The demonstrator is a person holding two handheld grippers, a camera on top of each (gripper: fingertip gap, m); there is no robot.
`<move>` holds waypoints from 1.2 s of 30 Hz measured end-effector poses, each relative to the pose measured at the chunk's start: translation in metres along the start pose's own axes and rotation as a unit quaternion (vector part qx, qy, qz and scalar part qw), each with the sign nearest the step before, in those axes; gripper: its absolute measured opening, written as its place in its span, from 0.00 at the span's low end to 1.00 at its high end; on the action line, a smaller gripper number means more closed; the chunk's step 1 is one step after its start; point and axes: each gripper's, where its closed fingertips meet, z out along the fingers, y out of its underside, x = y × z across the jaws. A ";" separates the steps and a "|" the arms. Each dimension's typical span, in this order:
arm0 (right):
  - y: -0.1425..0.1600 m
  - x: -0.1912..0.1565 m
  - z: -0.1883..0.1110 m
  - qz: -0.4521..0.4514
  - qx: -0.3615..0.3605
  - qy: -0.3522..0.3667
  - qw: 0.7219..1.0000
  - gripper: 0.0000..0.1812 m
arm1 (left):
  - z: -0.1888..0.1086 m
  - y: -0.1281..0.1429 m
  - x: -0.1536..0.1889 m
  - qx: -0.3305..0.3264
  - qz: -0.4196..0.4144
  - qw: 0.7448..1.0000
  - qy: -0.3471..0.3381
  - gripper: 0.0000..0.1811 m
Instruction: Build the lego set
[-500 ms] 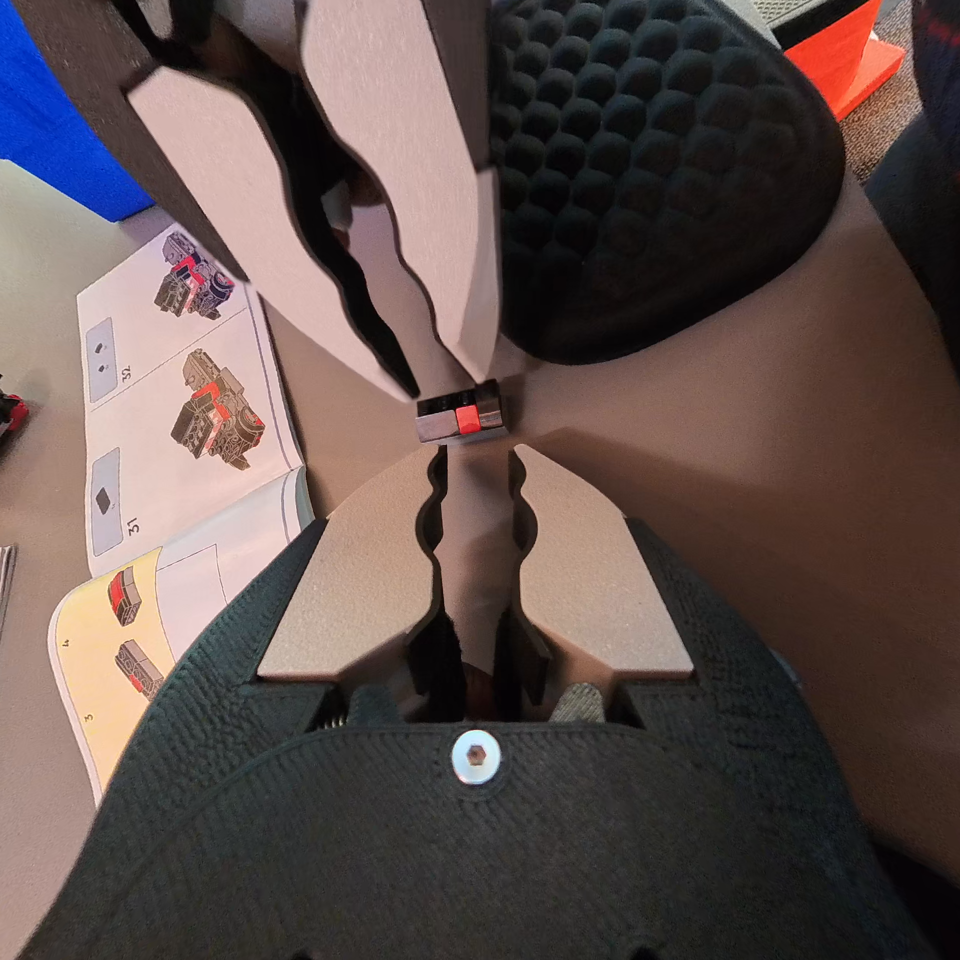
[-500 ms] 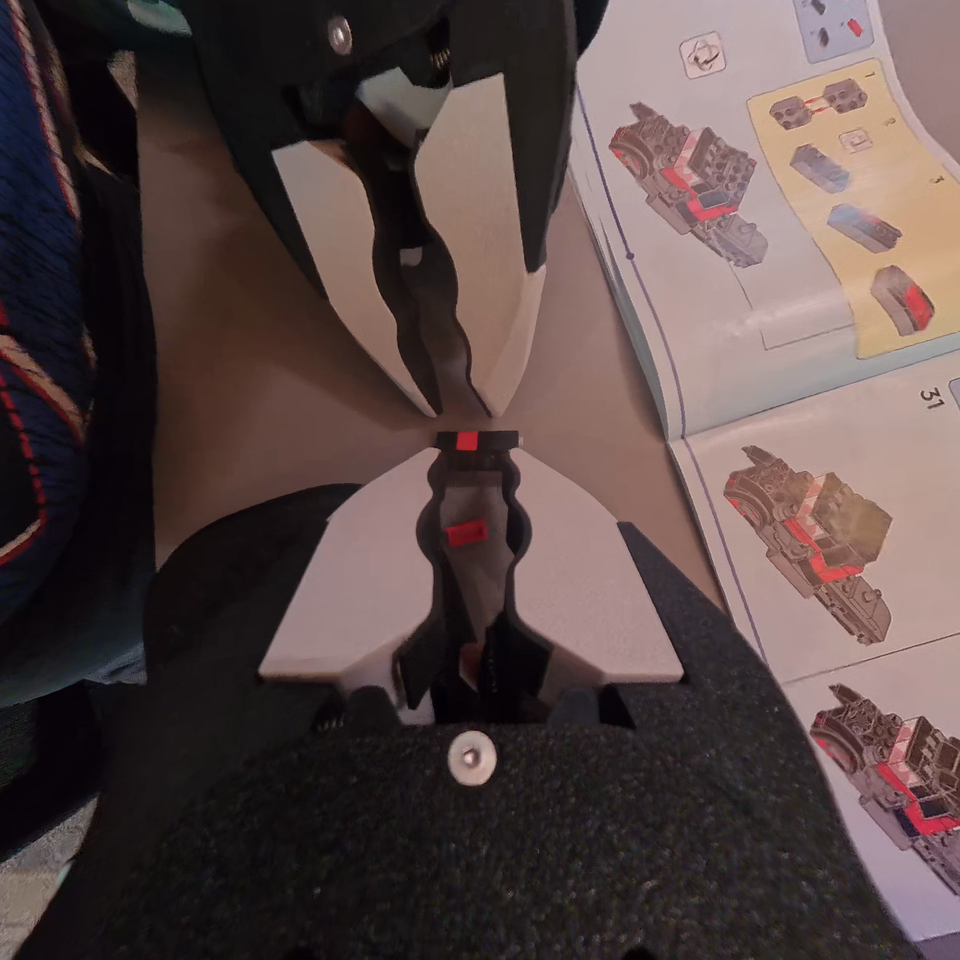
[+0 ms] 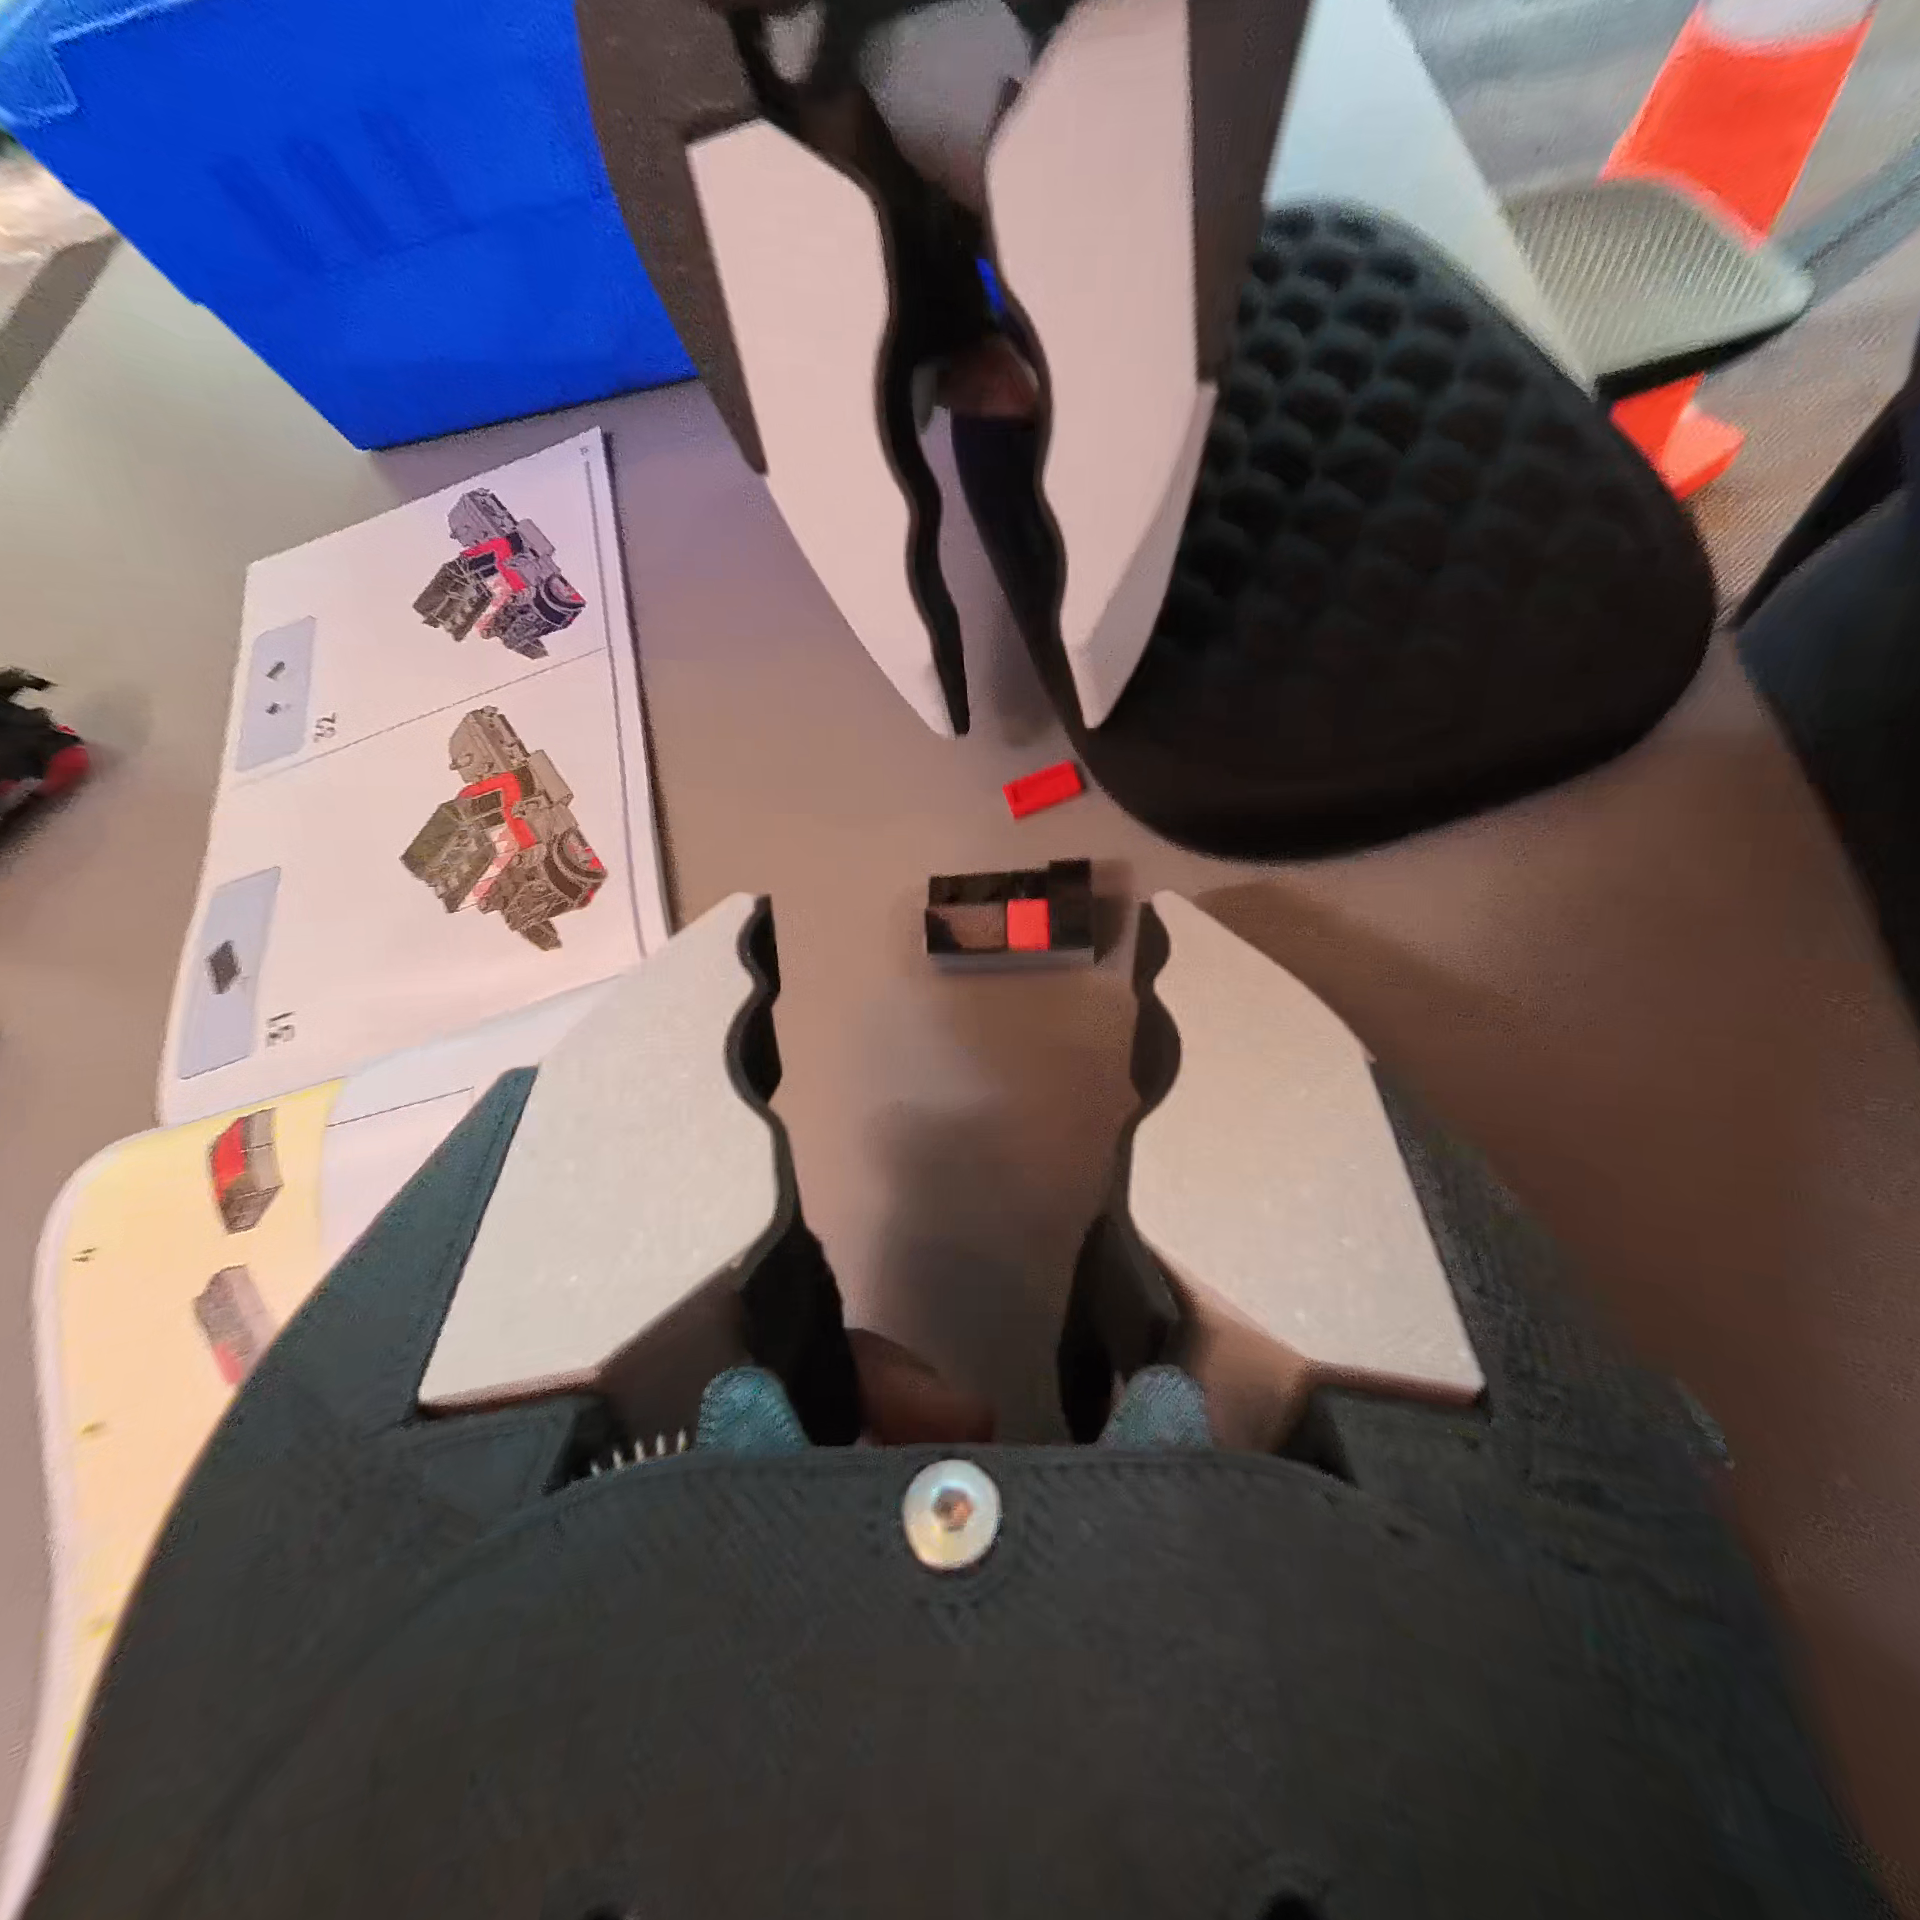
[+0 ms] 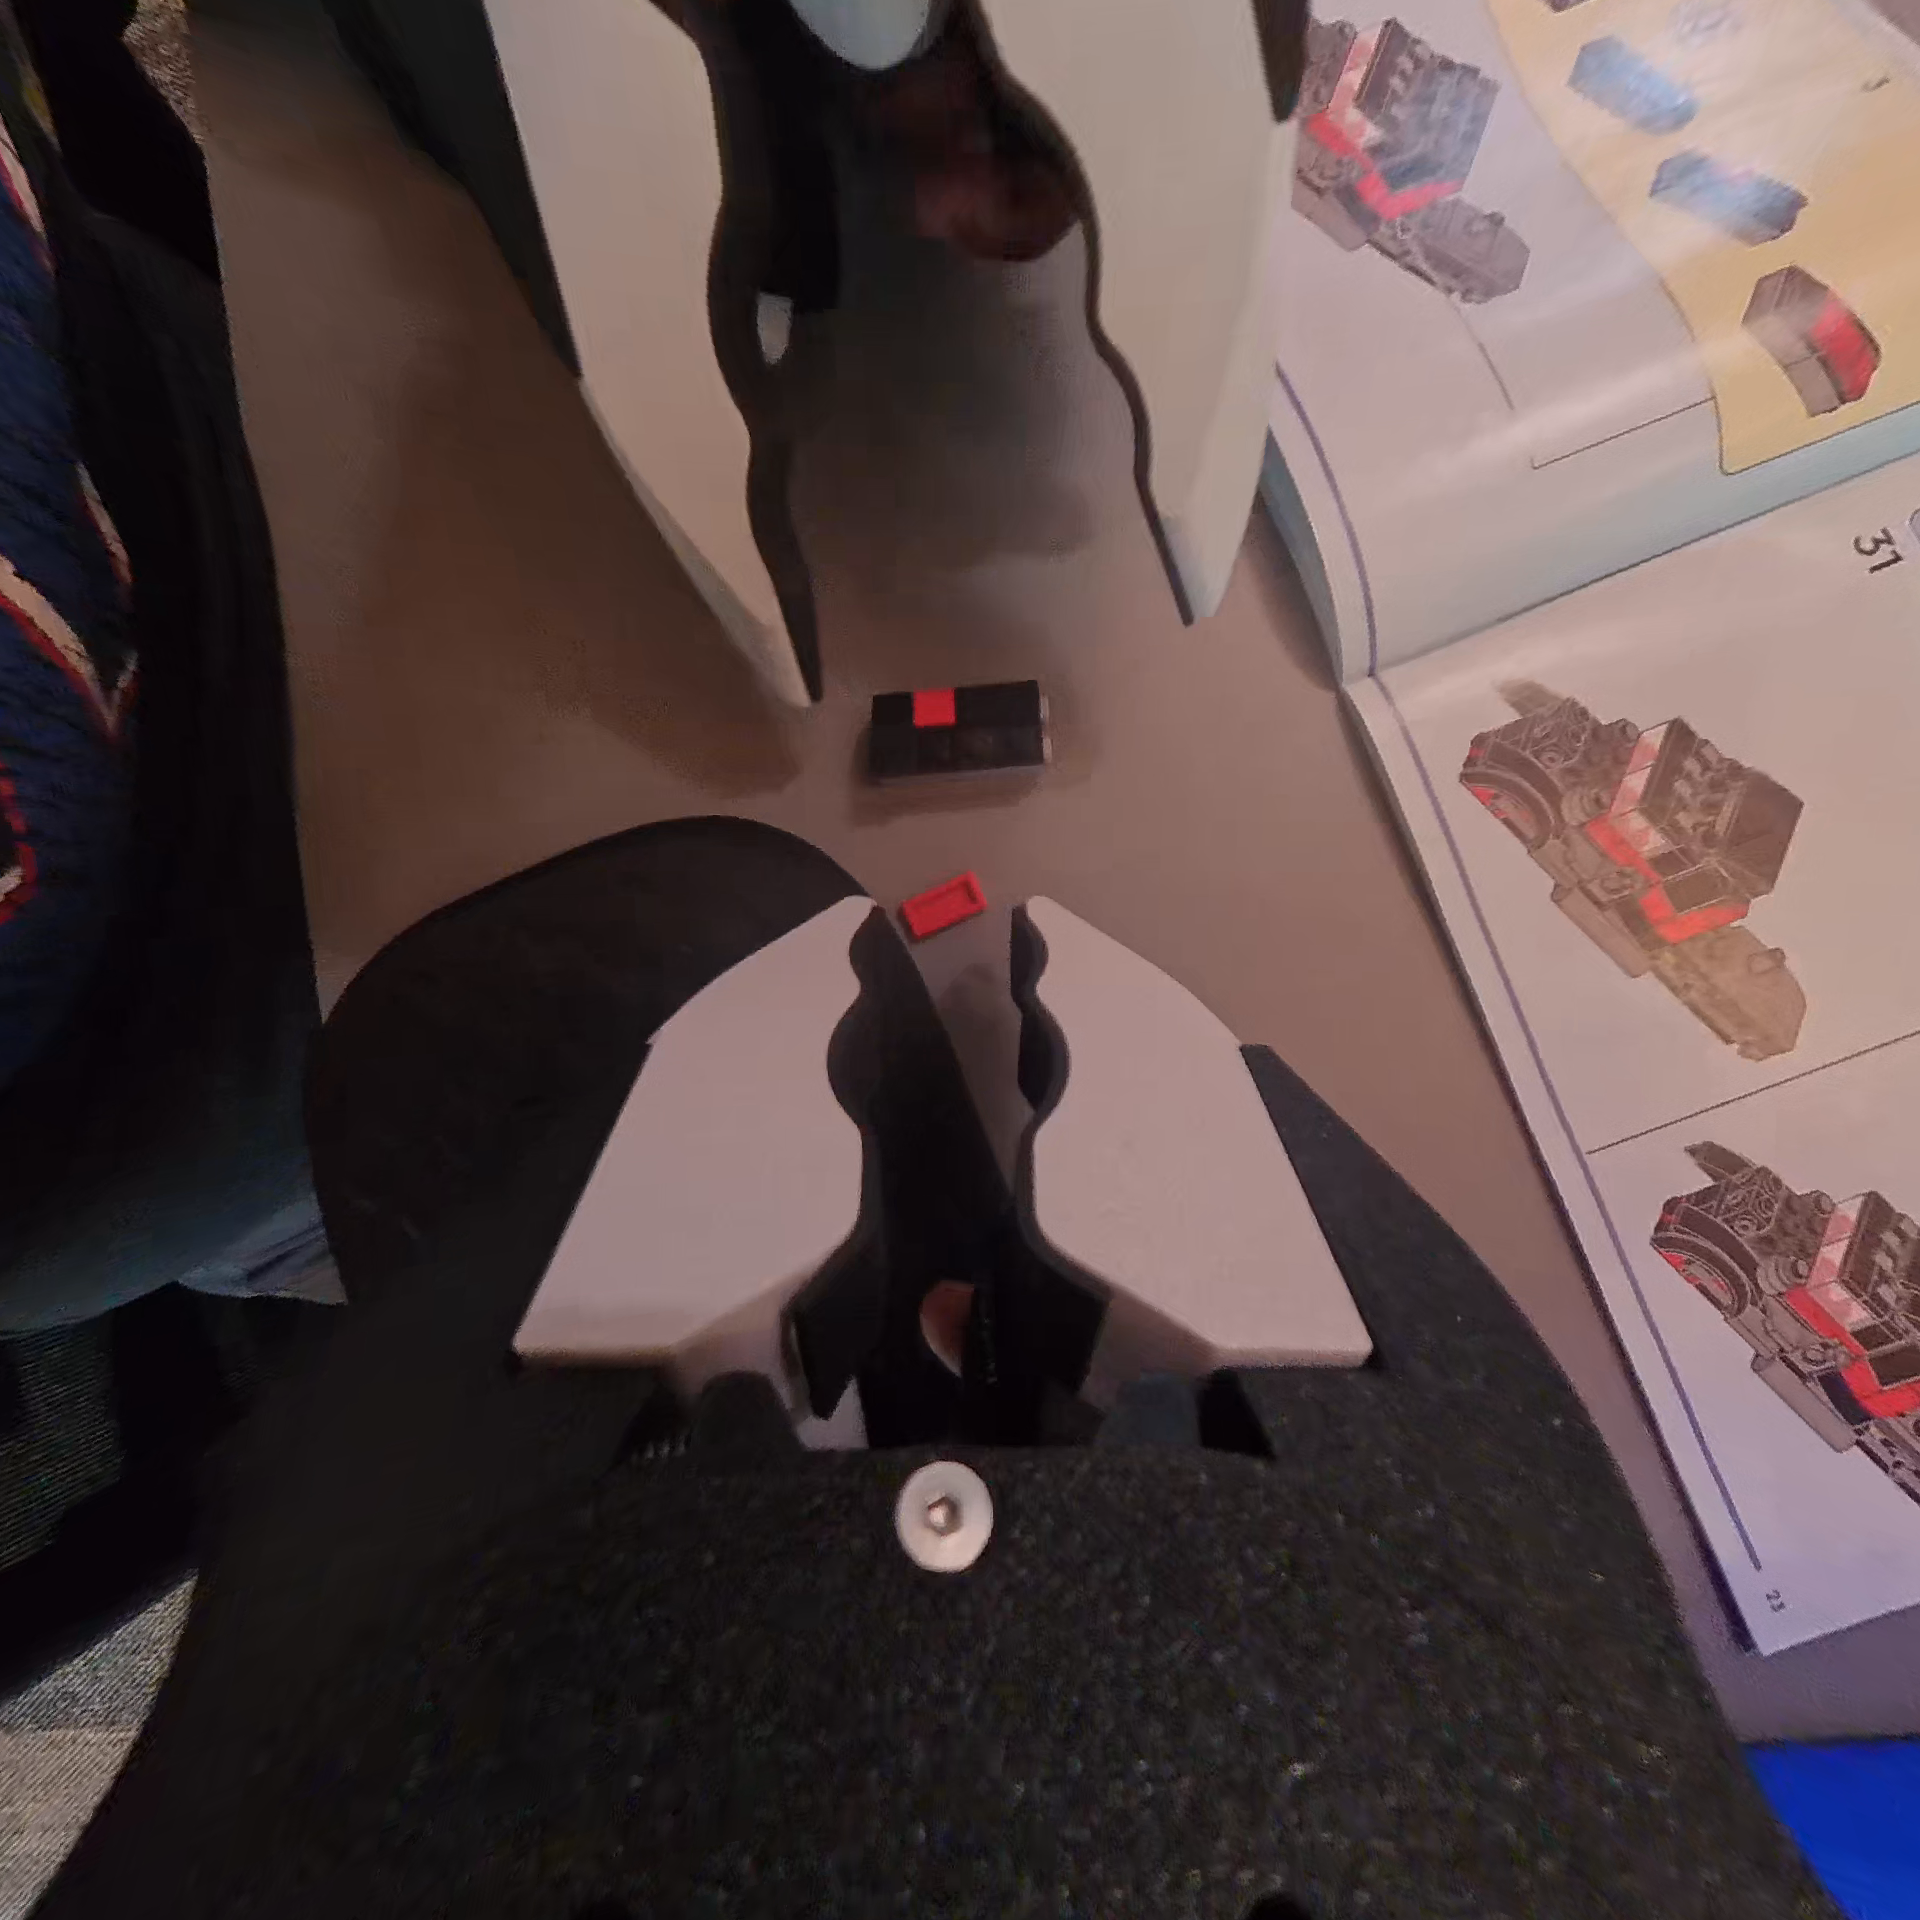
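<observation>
A small black lego assembly with a red piece on it [image 3: 1013,914] lies on the grey table, between the two grippers; it also shows in the right wrist view [image 4: 961,732]. A loose red tile [image 3: 1044,788] lies flat beside it, right at my right gripper's tips [image 4: 940,902]. My left gripper [image 3: 956,916] is wide open and empty, its tips on either side of the assembly without touching it. My right gripper [image 4: 951,912] is open by a narrow gap and empty. Each gripper shows opposite in the other's view, the right [image 3: 1023,722] and the left [image 4: 997,655].
An open instruction booklet [image 3: 436,790] lies beside the work spot [image 4: 1662,935]. A blue bin [image 3: 343,229] stands behind it. A black honeycomb pad [image 3: 1403,582] lies under the right gripper. A black-and-red lego piece [image 3: 31,748] is at the left edge. A person's dark sleeve [image 4: 62,727] is nearby.
The black assembly was held up in my right gripper's tips; now it lies on the table with a red tile loose beside it. Both grippers have drawn back and my left has opened wide.
</observation>
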 end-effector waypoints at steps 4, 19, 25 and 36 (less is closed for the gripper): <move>0.004 0.002 0.000 0.000 -0.002 0.020 1.000 0.12 | 0.011 0.003 0.009 -0.031 -0.026 0.998 0.039 0.34; 0.006 0.001 0.010 -0.128 -0.088 -0.067 0.986 0.10 | -0.007 -0.013 0.002 0.029 -0.032 0.999 0.019 0.19; 0.007 -0.003 0.015 -0.143 -0.101 -0.078 0.981 0.07 | -0.033 -0.027 -0.015 0.114 -0.057 0.992 -0.022 0.19; 0.000 0.006 0.006 -0.146 -0.063 0.024 0.987 0.00 | -0.041 -0.026 -0.019 0.118 -0.044 0.991 -0.054 0.19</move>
